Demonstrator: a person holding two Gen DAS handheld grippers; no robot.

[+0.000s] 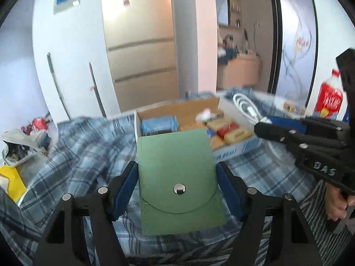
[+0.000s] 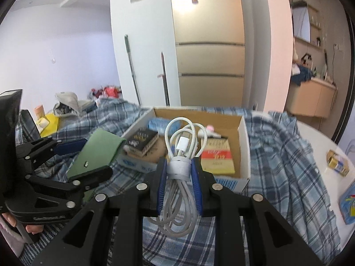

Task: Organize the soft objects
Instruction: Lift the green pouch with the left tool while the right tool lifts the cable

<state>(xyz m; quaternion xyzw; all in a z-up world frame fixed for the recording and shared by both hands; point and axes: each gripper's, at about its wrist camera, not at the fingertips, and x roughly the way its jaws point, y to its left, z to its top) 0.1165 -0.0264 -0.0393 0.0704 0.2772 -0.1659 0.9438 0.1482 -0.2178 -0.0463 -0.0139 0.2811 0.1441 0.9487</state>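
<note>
Already in cardboard box [image 2: 243, 146]: several packets, dark carton, blue roll. Outstanding, both raised just short of box's near wall: green snap pouch [image 1: 177, 181], clamped in left gripper [image 1: 177, 190]; bundled white cable [image 2: 180, 155], pinched in right gripper [image 2: 179, 179].

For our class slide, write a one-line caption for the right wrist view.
Right tool grips a bundled white cable above a cardboard box; left tool holds a green pouch.
</note>
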